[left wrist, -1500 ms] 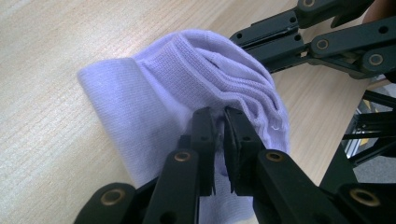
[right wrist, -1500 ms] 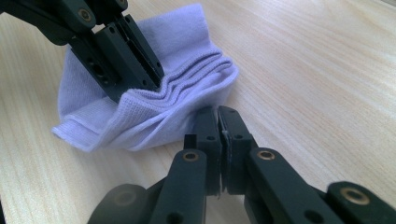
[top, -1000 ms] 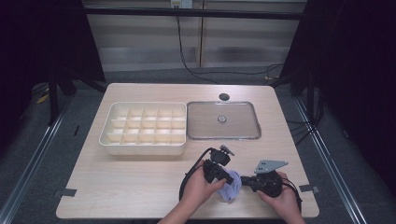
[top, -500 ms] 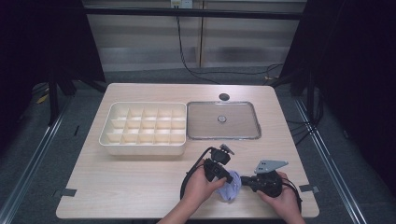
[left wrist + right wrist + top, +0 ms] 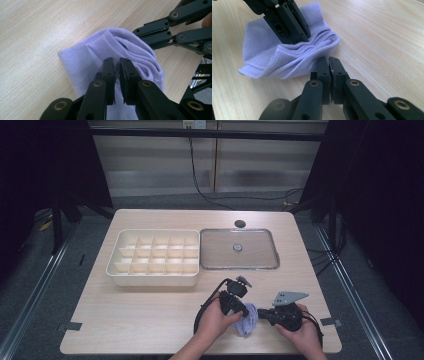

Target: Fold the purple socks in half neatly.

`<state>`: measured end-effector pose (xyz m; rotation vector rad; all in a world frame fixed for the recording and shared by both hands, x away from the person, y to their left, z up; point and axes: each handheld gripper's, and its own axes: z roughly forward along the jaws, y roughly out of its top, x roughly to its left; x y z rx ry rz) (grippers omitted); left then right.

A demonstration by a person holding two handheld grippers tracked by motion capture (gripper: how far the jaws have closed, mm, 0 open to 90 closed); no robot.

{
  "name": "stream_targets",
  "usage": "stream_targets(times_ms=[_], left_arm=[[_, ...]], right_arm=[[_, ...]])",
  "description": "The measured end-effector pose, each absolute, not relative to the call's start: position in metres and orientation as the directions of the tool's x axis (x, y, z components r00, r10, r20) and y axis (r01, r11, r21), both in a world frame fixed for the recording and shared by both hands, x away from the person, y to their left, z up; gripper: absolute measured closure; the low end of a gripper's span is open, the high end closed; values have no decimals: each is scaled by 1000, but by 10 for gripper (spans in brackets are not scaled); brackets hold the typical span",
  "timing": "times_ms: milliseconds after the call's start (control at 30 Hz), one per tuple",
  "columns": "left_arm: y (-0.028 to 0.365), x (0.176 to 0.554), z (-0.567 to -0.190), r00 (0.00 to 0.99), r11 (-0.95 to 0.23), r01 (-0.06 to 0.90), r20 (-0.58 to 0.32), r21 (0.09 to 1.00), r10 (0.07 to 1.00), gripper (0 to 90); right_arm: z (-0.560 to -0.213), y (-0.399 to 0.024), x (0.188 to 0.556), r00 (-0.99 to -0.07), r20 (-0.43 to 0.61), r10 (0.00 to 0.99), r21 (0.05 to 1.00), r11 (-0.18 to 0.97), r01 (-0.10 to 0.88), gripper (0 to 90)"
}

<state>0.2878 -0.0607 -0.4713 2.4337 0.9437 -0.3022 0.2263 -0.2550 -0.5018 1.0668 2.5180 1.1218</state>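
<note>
A pale lavender knitted cloth [image 5: 248, 324] is bunched up on the wooden table near its front edge, between the two hands. My left gripper [image 5: 244, 312] comes at it from the left and is shut on a fold of the cloth [image 5: 82, 57]; fabric shows in the thin gap at its tips [image 5: 116, 62]. My right gripper [image 5: 260, 312] comes from the right, its jaws pressed together [image 5: 329, 62] on the cloth's lower edge [image 5: 259, 55]. The left gripper [image 5: 295, 40] bites into the top of the bundle in the right gripper view. Both grippers lie almost tip to tip.
A cream tray [image 5: 155, 280] with several empty compartments sits at mid-left. To its right lies a flat metal lid [image 5: 239, 268] with a small knob [image 5: 238, 248]. A black round cap [image 5: 240, 224] lies behind it. A black cable [image 5: 199, 321] loops by the left hand.
</note>
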Motion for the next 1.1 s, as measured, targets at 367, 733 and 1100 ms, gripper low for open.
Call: stream_targets(times_ms=[367, 733, 1100], left_arm=[[-54, 288, -464, 725, -613, 687, -414, 389, 550, 800], [-42, 287, -448, 727, -588, 687, -418, 427, 545, 705], [-30, 289, -443, 718, -575, 696, -416, 429, 558, 646]], right_arm=[[-502, -255, 226, -724, 114, 680, 707, 456, 540, 878], [-502, -255, 226, -725, 114, 680, 708, 456, 539, 878], [-502, -255, 226, -724, 113, 681, 707, 457, 540, 876]])
